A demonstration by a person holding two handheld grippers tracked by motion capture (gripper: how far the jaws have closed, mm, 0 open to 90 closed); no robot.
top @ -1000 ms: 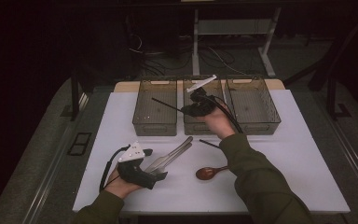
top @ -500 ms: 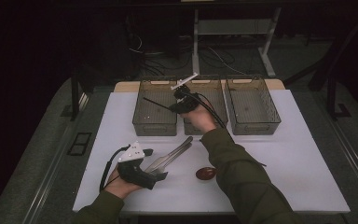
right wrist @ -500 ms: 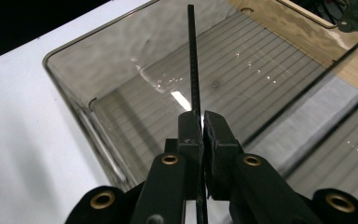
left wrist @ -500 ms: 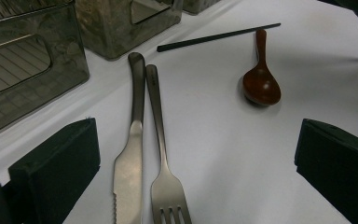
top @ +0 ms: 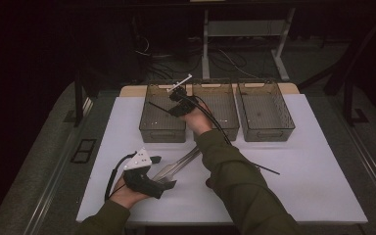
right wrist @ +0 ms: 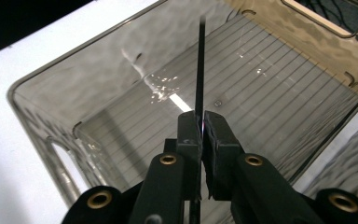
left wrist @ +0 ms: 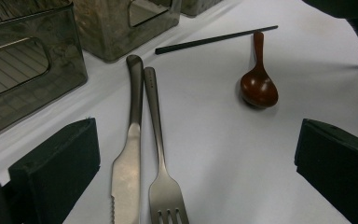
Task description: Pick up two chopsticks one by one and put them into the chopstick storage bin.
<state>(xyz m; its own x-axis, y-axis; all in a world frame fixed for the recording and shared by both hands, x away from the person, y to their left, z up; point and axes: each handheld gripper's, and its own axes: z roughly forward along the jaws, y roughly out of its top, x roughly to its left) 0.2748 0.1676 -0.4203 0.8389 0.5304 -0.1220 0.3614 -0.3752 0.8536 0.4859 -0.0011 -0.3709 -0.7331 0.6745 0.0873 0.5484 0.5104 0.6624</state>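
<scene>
Right hand-held gripper is clamped tight on a black chopstick, holding it over the left bin of three; the stick points into the bin, above its ribbed floor. Step in hand looks like the drop-off: sorting cutlery into bins. Next move likely needs the tip lowered inside the walls, then jaws opened. Left hand-held gripper sits wide open and empty on the worktop, jaws either side of knife and fork. Second chopstick and wooden spoon lie loose nearby.
</scene>
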